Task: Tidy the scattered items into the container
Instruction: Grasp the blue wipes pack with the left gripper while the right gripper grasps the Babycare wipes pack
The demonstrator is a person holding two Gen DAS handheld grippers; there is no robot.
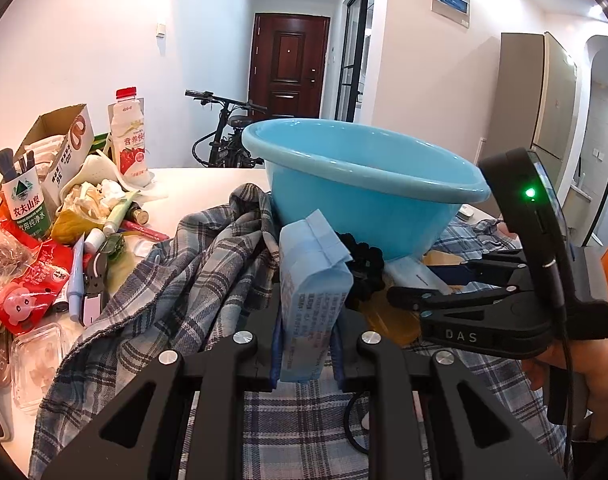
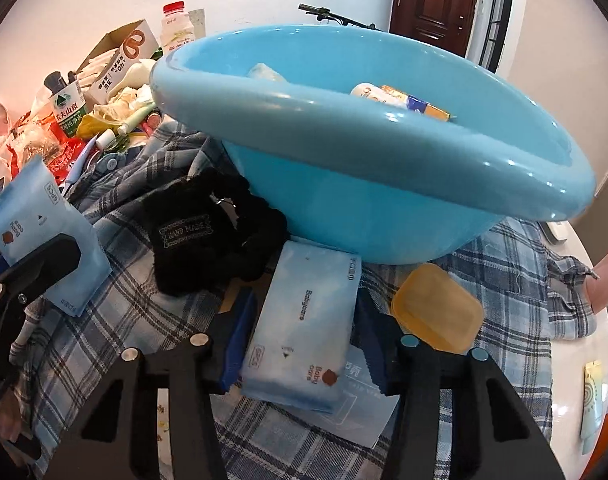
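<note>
A light blue basin [image 1: 364, 176] stands on a plaid shirt [image 1: 176, 288]; in the right wrist view the basin [image 2: 384, 184] holds a few small packets. My left gripper [image 1: 306, 344] is shut on a blue tissue pack [image 1: 312, 304], held upright in front of the basin; that pack also shows at the left of the right wrist view [image 2: 44, 236]. My right gripper [image 2: 304, 344] is open, its fingers on either side of a second Babycare tissue pack [image 2: 304, 328] lying on the shirt; it touches neither side. A black scrunchie [image 2: 208, 232] and a yellow soap box [image 2: 438, 308] lie beside it.
A clutter pile lies at the left: a water bottle holding brushes [image 1: 26, 204], a strawberry drink bottle [image 1: 129, 140], a cardboard box [image 1: 64, 140], red snack bags [image 1: 28, 292], tubes and pens. A flat blue packet [image 2: 356, 408] lies under the second pack. A bicycle [image 1: 224, 140] stands behind the table.
</note>
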